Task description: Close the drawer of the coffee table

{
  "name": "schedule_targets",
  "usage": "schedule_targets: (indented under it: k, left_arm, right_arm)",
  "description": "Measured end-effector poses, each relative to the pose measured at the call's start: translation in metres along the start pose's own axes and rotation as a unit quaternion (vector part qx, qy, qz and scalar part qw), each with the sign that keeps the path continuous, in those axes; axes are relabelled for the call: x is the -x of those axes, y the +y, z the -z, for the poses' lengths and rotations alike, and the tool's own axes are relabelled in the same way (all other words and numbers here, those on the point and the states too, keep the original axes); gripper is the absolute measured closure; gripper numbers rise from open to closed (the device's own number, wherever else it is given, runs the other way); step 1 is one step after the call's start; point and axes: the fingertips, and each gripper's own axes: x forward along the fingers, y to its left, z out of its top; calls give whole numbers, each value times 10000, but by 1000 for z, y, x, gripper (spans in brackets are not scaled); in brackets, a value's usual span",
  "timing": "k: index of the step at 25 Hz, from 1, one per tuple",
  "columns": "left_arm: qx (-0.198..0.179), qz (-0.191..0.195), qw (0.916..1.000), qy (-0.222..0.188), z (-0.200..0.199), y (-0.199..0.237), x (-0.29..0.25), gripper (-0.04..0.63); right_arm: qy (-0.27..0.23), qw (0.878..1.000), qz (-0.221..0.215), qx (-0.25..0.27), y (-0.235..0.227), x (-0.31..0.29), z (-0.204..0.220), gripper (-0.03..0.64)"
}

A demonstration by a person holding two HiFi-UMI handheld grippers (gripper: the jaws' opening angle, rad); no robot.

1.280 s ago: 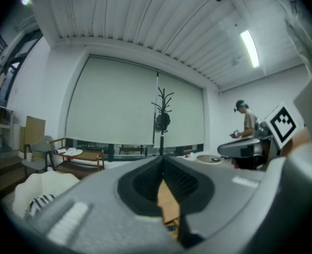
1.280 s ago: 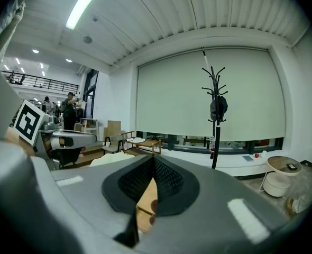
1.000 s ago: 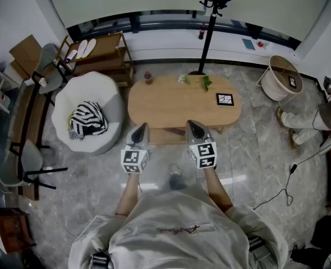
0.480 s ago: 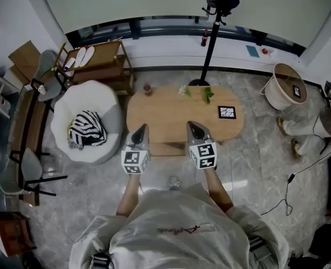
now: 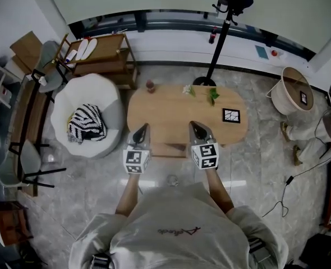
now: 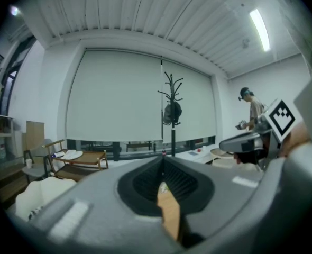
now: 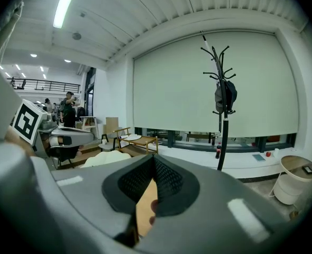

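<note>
The oval wooden coffee table (image 5: 177,114) stands in front of me. Its drawer (image 5: 166,149) sticks out a little under the near edge, between my two grippers. My left gripper (image 5: 142,128) hovers over the table's near left edge, with its jaws together and nothing held. My right gripper (image 5: 193,125) hovers over the near right edge, likewise shut and empty. In the left gripper view the left gripper (image 6: 162,162) points level across the room, and only a sliver of tabletop shows between its pads. The right gripper view shows the right gripper (image 7: 152,162) the same way.
A marker card (image 5: 231,115), two small plants (image 5: 212,96) and a red bottle (image 5: 150,85) sit on the table. A white armchair with a striped cushion (image 5: 87,122) stands at its left. Behind are a coat stand (image 5: 224,32) and a wooden rack (image 5: 101,52). A round basket (image 5: 292,83) stands at the right.
Both grippers have stayed at the table's near edge. The head view has shifted a little, so the table and room sit slightly further right in the frame.
</note>
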Motion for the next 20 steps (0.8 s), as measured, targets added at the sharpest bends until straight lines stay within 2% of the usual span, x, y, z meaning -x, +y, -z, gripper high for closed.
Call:
schedule_targets:
  k: [6, 10, 16, 20]
  left_arm:
    - [96, -110, 9996, 223, 18, 14, 3, 594]
    - [-42, -132, 9994, 312, 25, 20, 6, 594]
    - [2, -48, 9988, 482, 38, 31, 6, 594]
    - [131, 96, 9980, 604, 53, 41, 6, 594]
  right_arm:
    - [137, 9996, -250, -41, 15, -20, 13, 614]
    - [146, 9992, -364, -65, 25, -29, 17, 614]
    - [298, 9988, -362, -111, 32, -41, 26, 614]
    - [426, 9986, -206, -226, 37, -46, 40, 614]
